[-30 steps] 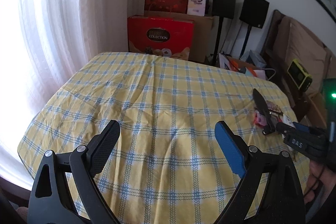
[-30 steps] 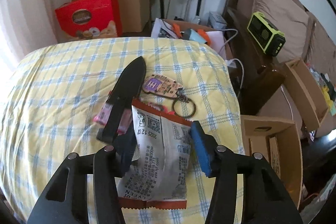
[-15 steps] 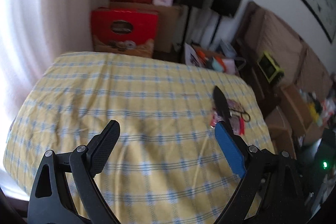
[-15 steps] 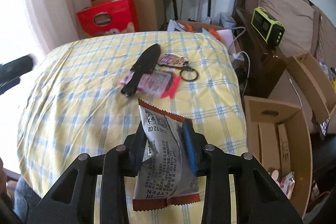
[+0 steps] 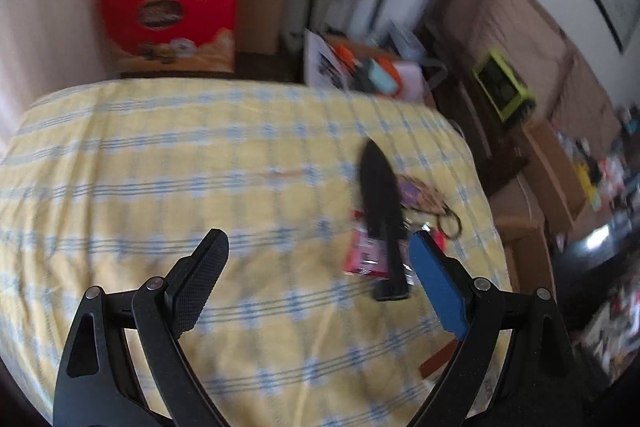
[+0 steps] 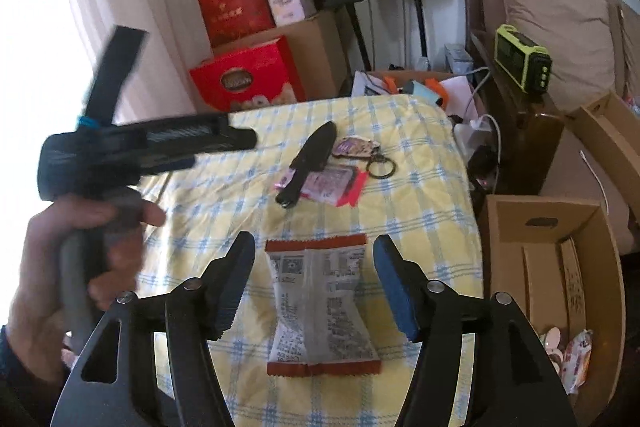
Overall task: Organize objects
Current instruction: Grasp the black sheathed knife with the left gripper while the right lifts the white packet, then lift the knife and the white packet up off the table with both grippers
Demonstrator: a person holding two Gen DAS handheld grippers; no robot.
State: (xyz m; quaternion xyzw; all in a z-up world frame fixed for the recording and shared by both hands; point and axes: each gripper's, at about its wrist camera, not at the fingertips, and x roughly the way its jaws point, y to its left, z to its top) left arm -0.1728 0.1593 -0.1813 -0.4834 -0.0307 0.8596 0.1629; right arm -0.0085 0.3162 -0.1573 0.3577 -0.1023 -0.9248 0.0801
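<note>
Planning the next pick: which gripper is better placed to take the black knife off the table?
Left, probably. The left gripper is open with the black knife just ahead by its blue finger. The right gripper is open over the snack packet, farther back.

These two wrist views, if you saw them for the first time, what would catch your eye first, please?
The right gripper hangs open over a grey snack packet with red ends, lying flat on the yellow checked cloth. Farther back a black knife lies across a pink packet, a keyring beside them. The left gripper, also open, points toward that knife.
</note>
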